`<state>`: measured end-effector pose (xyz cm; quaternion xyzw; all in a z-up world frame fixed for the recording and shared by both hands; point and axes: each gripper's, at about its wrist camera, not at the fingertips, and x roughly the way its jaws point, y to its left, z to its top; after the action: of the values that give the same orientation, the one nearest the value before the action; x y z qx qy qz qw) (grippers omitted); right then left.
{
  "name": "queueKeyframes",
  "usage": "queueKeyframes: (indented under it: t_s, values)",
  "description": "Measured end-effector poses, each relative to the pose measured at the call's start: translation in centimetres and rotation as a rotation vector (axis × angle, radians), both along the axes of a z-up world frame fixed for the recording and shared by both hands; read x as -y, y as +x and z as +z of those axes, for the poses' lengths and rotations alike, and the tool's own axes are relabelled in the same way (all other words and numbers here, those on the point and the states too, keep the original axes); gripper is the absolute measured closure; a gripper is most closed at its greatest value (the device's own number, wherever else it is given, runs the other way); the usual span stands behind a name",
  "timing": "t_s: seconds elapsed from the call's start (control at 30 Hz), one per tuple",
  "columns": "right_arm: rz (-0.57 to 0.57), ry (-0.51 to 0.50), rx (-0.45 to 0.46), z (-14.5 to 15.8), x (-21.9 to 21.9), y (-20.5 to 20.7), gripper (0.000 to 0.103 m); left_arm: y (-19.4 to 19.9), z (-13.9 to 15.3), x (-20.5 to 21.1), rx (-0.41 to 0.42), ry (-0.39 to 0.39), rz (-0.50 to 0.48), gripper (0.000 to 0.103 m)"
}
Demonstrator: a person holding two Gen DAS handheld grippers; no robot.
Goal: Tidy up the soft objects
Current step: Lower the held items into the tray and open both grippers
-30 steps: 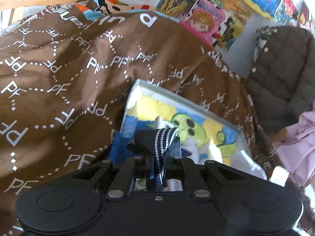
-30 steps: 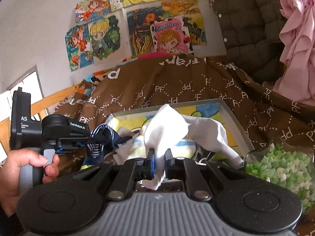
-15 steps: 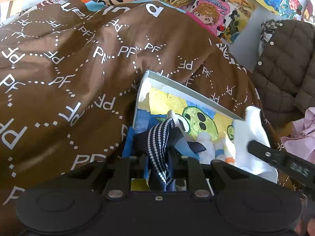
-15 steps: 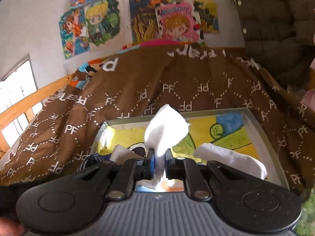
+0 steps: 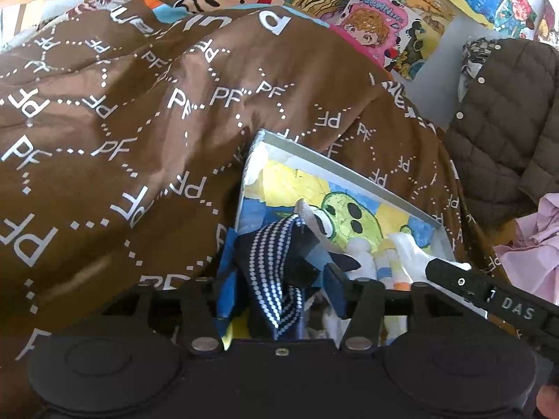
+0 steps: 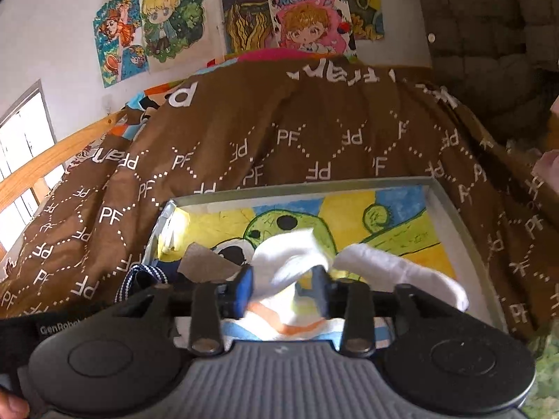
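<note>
A shallow grey box (image 5: pixel 335 166) with a yellow and green cartoon lining lies on the brown bedspread; it also shows in the right wrist view (image 6: pixel 450 206). My left gripper (image 5: pixel 279 279) is open over the box's near left corner, with a navy dotted sock (image 5: pixel 269 262) lying loose between the fingers. My right gripper (image 6: pixel 284 288) is open, with a white sock (image 6: pixel 290 256) resting between its fingers in the box. A second white sock (image 6: pixel 394 265) lies to its right. The navy sock (image 6: pixel 139 279) shows at the left.
The brown "PF" bedspread (image 5: pixel 122 139) is bunched high around the box. A dark quilted jacket (image 5: pixel 506 122) and pink cloth (image 5: pixel 534 241) lie at the right. A wooden bed rail (image 6: pixel 52 157) runs at the left. Posters hang on the wall behind.
Both grippers have opened and let go of their socks, which now rest in the box. Both moved lower into the box.
</note>
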<state>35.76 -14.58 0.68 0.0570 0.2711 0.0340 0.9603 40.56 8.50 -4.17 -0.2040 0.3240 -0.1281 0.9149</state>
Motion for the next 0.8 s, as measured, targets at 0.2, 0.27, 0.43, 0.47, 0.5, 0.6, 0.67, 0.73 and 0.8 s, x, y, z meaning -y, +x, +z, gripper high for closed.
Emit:
queueKeyframes:
  t_s: [0.2,0.27,0.43,0.47,0.5,0.6,0.67,0.73,0.8]
  values:
    - [0.011,-0.018,0.057,2.0,1.1,-3.2,0.028,-2.4,2.0,0.9,0.077,0.073,0.015,0.023]
    - [0.014,-0.009,0.087,2.7,1.8,-4.8,0.02,-3.6,2.8,1.3,0.1,0.091,0.018,0.018]
    - [0.025,-0.015,0.136,4.3,3.3,-9.2,0.006,-8.0,5.3,3.1,0.233,0.187,0.053,0.005]
    - [0.025,-0.018,0.147,4.6,3.6,-10.2,0.004,-9.0,5.7,3.4,0.271,0.207,0.064,0.003]
    - [0.025,-0.016,0.158,4.9,4.0,-11.2,0.001,-10.1,6.2,3.7,0.314,0.228,0.073,0.001]
    - [0.017,0.003,0.194,5.6,5.2,-14.1,0.0,-13.2,7.6,4.4,0.407,0.291,0.071,0.001]
    - [0.008,0.008,0.206,5.9,5.8,-15.8,0.0,-14.7,8.3,4.7,0.424,0.312,0.052,0.001]
    - [0.005,-0.004,0.217,6.2,6.1,-17.2,0.0,-16.1,8.8,4.8,0.425,0.326,0.036,0.001]
    - [0.0,-0.023,0.231,6.4,6.1,-18.7,0.0,-17.9,9.2,4.8,0.439,0.34,0.035,0.001]
